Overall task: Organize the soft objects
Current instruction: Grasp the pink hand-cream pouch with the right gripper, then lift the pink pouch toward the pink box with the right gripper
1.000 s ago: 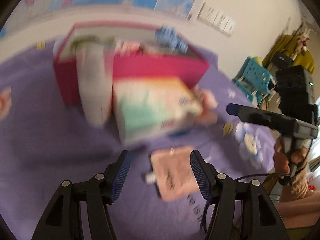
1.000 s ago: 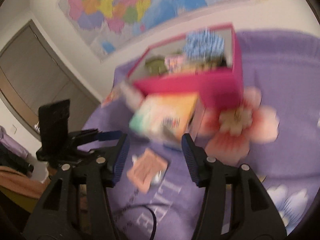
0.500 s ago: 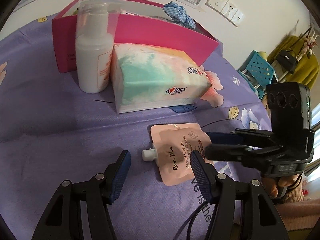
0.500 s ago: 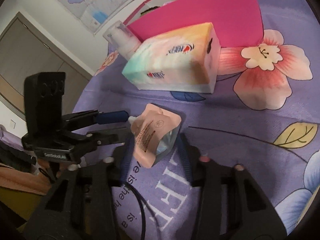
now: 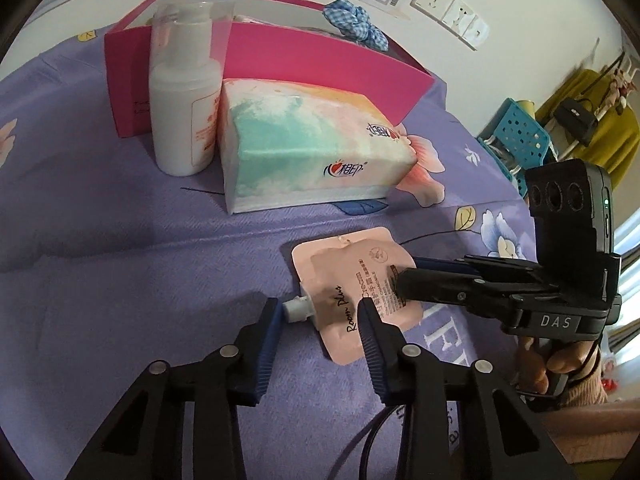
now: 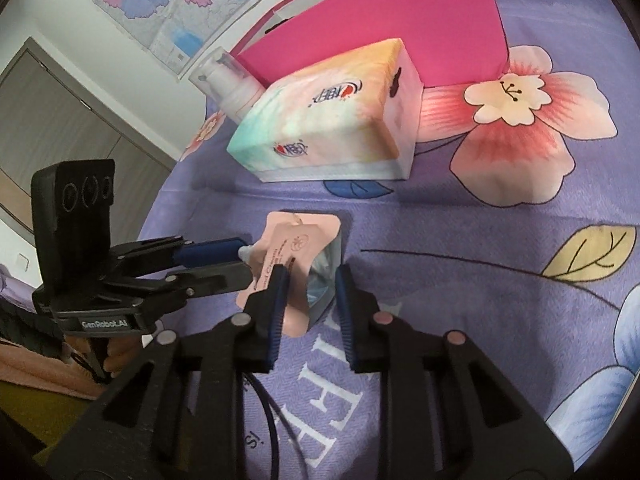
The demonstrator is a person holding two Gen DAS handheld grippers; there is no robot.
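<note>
Both tongs, left gripper (image 5: 320, 316) and right gripper (image 6: 310, 284), have just been closing around the pink pouch (image 5: 352, 288); contact unclear. Pouch lies on purple bedspread (image 5: 120, 280), six o'clock of tissue pack (image 5: 312, 148). Lift appears imminent.

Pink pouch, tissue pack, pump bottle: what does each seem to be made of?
Pink pouch: flexible matte plastic film, apparently; it buckles upward in the right-wrist view.
Tissue pack: thin glossy plastic wrap, judging by creases and sheen.
Pump bottle: smooth white rigid plastic, probably, with a clear cap.
</note>
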